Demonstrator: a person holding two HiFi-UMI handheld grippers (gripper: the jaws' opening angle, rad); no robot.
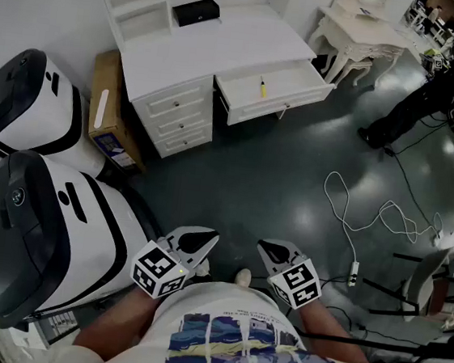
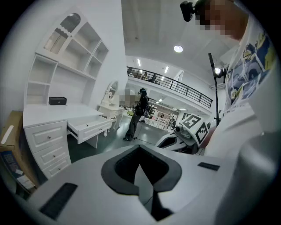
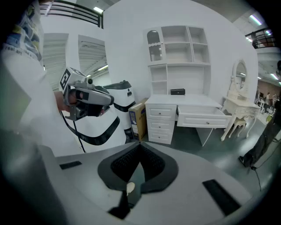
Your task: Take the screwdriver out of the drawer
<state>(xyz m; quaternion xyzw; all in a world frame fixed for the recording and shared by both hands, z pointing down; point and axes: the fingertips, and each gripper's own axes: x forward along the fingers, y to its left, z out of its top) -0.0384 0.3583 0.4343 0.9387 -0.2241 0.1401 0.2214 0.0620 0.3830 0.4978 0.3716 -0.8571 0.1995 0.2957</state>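
Screwdriver (image 1: 262, 86) lies in the open drawer (image 1: 278, 105), well apart from me. My left tool (image 1: 207, 237) and right tool (image 1: 265, 246) are pressed together, empty.

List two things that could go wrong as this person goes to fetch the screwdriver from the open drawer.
The white cable loops over the floor near the route to the desk: a trip hazard. The left gripper and right gripper are shut; reaching into the drawer like that might only nudge the screwdriver.
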